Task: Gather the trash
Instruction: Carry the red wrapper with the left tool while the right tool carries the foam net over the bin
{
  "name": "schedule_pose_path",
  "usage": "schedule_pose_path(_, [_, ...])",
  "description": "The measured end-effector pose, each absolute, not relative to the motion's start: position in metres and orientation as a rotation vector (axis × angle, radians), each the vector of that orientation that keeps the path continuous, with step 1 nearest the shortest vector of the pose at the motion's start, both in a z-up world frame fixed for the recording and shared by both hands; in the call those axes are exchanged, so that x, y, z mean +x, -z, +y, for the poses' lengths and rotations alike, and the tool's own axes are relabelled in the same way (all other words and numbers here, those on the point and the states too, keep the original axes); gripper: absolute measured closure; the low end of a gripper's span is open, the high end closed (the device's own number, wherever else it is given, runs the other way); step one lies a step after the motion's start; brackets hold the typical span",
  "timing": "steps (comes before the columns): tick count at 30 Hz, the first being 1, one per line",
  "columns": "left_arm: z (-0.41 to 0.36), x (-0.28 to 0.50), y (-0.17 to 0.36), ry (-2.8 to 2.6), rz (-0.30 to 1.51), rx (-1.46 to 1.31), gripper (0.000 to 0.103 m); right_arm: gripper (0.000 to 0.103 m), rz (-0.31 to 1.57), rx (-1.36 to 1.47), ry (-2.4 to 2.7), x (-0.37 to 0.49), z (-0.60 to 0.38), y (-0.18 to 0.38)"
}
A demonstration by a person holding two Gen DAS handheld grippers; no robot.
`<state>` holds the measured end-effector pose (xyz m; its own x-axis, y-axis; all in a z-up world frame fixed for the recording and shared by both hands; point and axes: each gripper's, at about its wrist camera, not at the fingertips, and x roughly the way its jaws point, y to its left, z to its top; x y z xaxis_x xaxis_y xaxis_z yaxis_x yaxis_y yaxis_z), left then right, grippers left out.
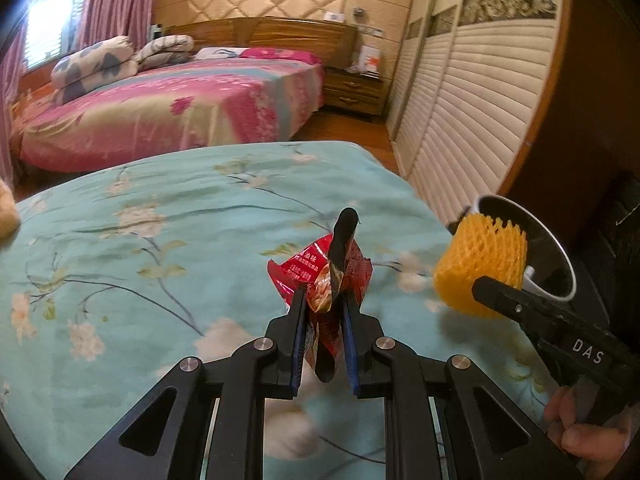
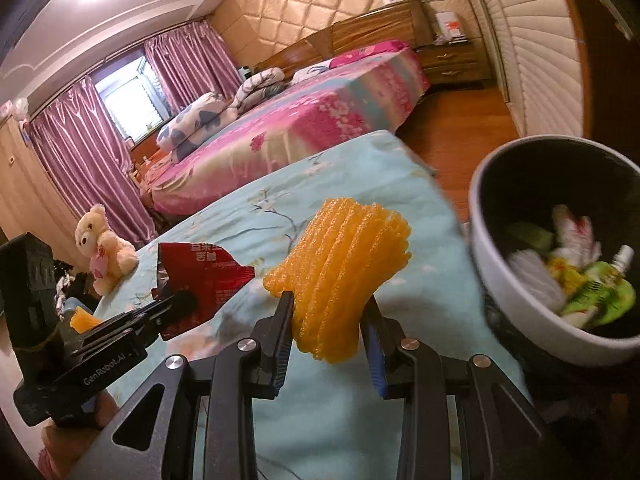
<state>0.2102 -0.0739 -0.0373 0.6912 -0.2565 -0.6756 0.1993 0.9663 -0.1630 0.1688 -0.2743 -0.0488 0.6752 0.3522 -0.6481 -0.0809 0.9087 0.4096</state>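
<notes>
My left gripper (image 1: 323,296) is shut on a crumpled red snack wrapper (image 1: 320,272) and holds it above the teal floral bedspread (image 1: 160,220). The wrapper also shows in the right wrist view (image 2: 200,276). My right gripper (image 2: 330,308) is shut on a yellow foam fruit net (image 2: 340,272), held above the bed's right edge beside the trash bin. The net shows in the left wrist view too (image 1: 480,268). The white-rimmed black trash bin (image 2: 480,240) stands off the bed's right side and holds several wrappers and a green pouch (image 2: 600,296).
A teddy bear (image 2: 104,248) sits at the bed's left edge. Another yellow net piece (image 2: 84,320) lies by the left gripper. A pink bed (image 1: 160,112), a nightstand (image 1: 352,88) and louvred wardrobe doors (image 1: 460,120) stand beyond, with wooden floor between.
</notes>
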Motion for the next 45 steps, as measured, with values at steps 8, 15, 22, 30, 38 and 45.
schedule_pose_path(8, [-0.109, 0.198, 0.031, 0.305, 0.77, -0.026, 0.088, 0.071, 0.754, 0.37, -0.205, 0.144, -0.299, 0.04])
schedule_pose_path(15, [-0.134, 0.193, 0.027, 0.338, 0.761, 0.013, 0.088, 0.071, 0.729, 0.37, -0.173, 0.13, -0.314, 0.036])
schedule_pose_path(22, [-0.157, 0.188, 0.023, 0.364, 0.755, 0.038, 0.088, 0.071, 0.712, 0.385, -0.154, 0.115, -0.333, 0.036])
schedule_pose_path(30, [-0.174, 0.185, 0.021, 0.384, 0.757, 0.051, 0.088, 0.071, 0.704, 0.398, -0.142, 0.106, -0.346, 0.037])
schedule_pose_path(38, [-0.187, 0.182, 0.02, 0.402, 0.759, 0.056, 0.088, 0.071, 0.699, 0.402, -0.133, 0.098, -0.358, 0.034])
schedule_pose_path(45, [-0.199, 0.18, 0.018, 0.425, 0.757, 0.069, 0.088, 0.071, 0.7, 0.416, -0.118, 0.095, -0.365, 0.035])
